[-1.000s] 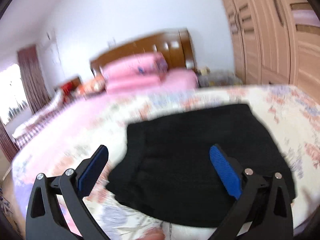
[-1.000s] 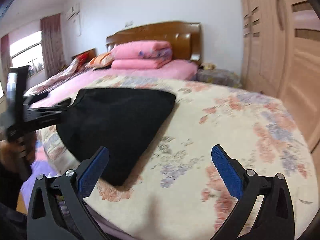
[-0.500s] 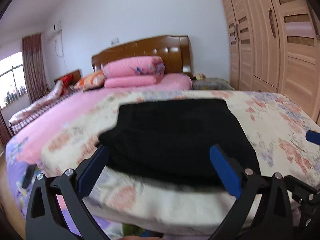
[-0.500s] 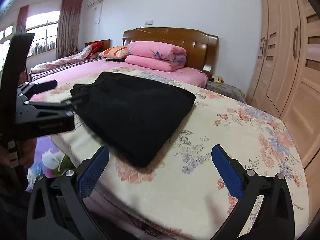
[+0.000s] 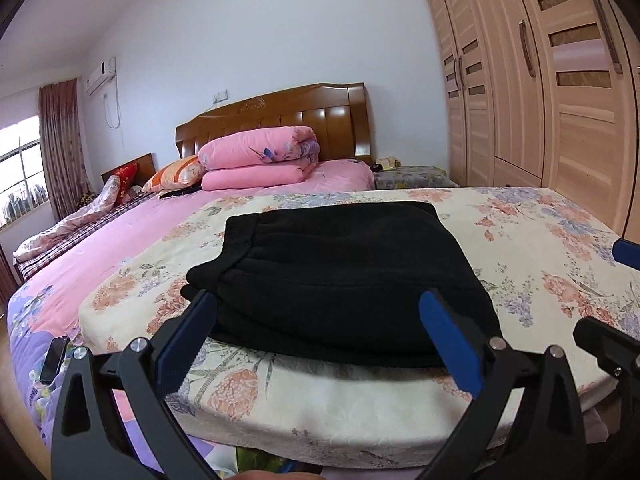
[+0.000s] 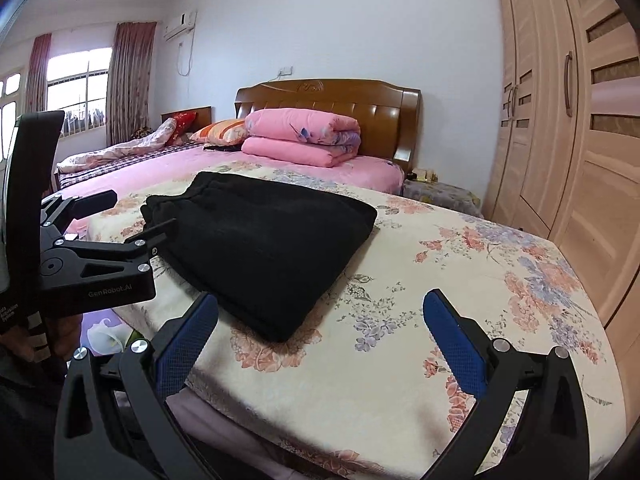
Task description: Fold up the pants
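Pants: the black pants (image 5: pixel 340 276) (image 6: pixel 260 244) lie folded in a flat pile on the flowery blanket (image 5: pixel 540 240) (image 6: pixel 440 300), near its front edge. The stretchy waist end is at the left, far side of the pile. Nothing is holding them.

Left gripper: the left gripper (image 5: pixel 316 336) is low, in front of the bed edge. Its blue pads (image 5: pixel 448 340) are spread wide apart with nothing between them. They point at the near edge of the pants and do not touch it. In the right view it shows from the side (image 6: pixel 136 216), at the left, just beside the left end of the pile. Touching or not, I cannot tell.

Right gripper: the right gripper (image 6: pixel 320 336) is also spread wide, and it holds nothing. It is near the front right corner of the pants, over the blanket. A bit of it peeks in at the right edge of the left view (image 5: pixel 624 252).

Hand: a hand (image 6: pixel 60 336) holds the left gripper's handle, low at the left.

Bed: the blanket lies over a pink sheet (image 5: pixel 140 232). At the far end is a brown headboard (image 5: pixel 280 116) (image 6: pixel 340 104) with a rolled pink quilt (image 5: pixel 260 156) (image 6: pixel 304 136) in front of it.

Phone: a dark phone (image 5: pixel 54 360) lies on the sheet at the left, near the front.

Wardrobe: a tall wooden wardrobe (image 5: pixel 560 80) (image 6: pixel 580 120) stands to the right of the bed.
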`<action>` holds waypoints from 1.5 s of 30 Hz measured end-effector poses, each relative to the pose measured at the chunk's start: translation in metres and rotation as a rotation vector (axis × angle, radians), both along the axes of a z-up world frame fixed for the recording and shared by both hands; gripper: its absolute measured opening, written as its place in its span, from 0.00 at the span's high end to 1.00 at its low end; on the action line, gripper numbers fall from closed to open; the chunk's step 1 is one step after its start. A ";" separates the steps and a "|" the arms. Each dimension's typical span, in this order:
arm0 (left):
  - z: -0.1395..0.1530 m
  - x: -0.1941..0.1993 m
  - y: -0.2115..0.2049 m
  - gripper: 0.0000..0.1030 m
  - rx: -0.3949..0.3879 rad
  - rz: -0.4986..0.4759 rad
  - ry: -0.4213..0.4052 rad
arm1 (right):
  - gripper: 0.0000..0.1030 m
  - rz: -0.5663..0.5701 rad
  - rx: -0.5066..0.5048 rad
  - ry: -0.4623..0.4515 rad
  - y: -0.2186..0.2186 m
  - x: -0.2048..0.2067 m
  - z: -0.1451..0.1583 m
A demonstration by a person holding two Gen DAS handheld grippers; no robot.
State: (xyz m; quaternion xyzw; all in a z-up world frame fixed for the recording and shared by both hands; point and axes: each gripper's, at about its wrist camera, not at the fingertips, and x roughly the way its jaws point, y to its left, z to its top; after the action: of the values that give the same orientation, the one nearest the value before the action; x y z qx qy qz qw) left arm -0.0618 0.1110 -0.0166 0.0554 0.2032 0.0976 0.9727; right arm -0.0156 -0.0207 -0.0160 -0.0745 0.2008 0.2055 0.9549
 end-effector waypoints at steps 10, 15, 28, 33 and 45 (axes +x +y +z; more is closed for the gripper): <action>0.000 0.002 0.000 0.01 -0.004 -0.011 0.003 | 0.04 0.002 -0.007 0.007 0.003 0.000 -0.001; -0.001 0.002 0.001 0.01 -0.009 -0.012 0.002 | 0.04 0.003 -0.008 0.010 0.003 0.001 -0.001; -0.003 0.003 0.001 0.01 -0.015 -0.013 0.003 | 0.04 0.009 -0.013 0.016 0.002 0.002 -0.002; -0.002 0.003 0.002 0.01 -0.015 -0.012 0.002 | 0.04 0.009 -0.012 0.016 0.002 0.002 -0.003; -0.003 0.002 0.002 0.01 -0.013 -0.014 0.003 | 0.04 0.013 -0.014 0.020 0.001 0.003 -0.003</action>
State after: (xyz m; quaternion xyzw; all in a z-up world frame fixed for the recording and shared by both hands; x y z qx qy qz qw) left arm -0.0595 0.1128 -0.0195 0.0504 0.2049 0.0895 0.9734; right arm -0.0129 -0.0196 -0.0187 -0.0803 0.2112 0.2108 0.9510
